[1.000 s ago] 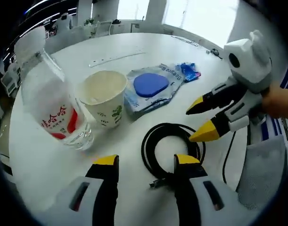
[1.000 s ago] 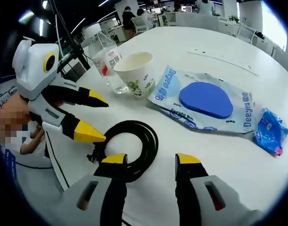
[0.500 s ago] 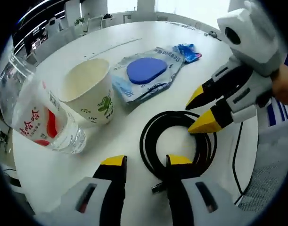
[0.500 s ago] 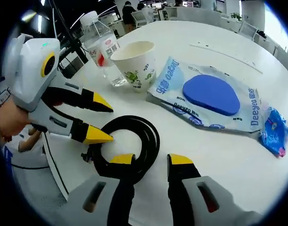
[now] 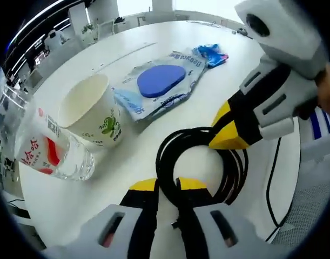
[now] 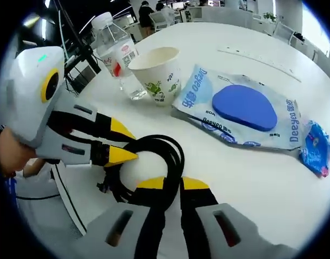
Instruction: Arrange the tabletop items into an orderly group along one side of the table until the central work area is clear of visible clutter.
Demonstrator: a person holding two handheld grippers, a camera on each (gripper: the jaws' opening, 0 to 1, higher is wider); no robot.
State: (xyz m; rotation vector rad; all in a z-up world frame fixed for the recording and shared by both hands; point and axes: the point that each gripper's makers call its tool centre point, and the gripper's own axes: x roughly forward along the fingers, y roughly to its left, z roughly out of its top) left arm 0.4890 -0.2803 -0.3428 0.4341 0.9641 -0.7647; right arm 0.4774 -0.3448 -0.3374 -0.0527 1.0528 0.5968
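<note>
Cable (image 5: 200,156), black and coiled, pinched by both grippers.

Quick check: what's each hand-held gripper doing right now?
Left hand-held gripper: closed on the coiled black cable.
Right hand-held gripper: closed on the same cable's opposite side.

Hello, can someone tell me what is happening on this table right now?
A person holds two grippers, and both are closed on the coiled black cable: the left gripper pinches one side of the loop, the right gripper the other. Beside the cable stand a white paper cup and a clear plastic water bottle; a wet-wipe pack with a blue lid and a small blue wrapper lie untouched.
</note>
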